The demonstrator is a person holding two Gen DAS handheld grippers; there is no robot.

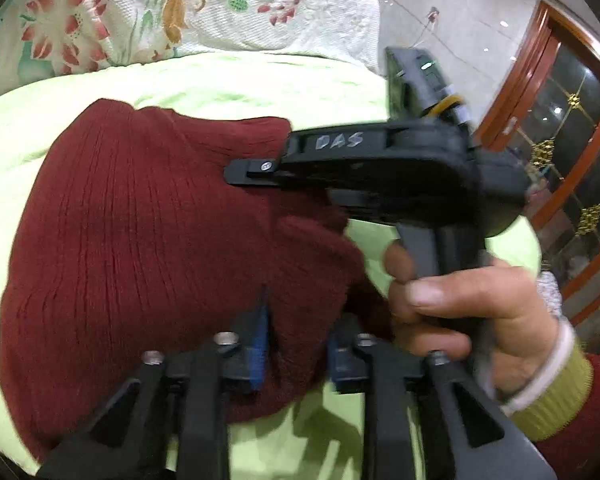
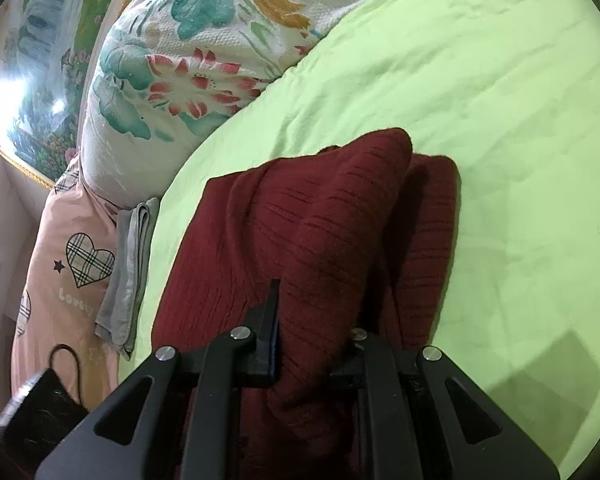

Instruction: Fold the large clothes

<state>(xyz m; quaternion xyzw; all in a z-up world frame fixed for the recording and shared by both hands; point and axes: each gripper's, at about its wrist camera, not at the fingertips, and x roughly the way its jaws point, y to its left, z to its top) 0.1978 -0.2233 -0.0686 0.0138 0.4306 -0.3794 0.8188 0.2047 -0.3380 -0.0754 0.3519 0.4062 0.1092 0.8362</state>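
Lime-green bed sheet [image 2: 480, 100], floral pillow [image 2: 160, 92], wooden glass-fronted cabinet [image 1: 560, 128]

Left wrist view looks steeply down, close over the red sweater [image 1: 148, 248]; right wrist view likewise, from the opposite side; both share the sweater, green sheet [image 2: 480, 112], floral pillow [image 1: 204, 8].

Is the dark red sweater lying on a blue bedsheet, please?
No, the dark red sweater lies on a light green sheet, beside a floral pillow.
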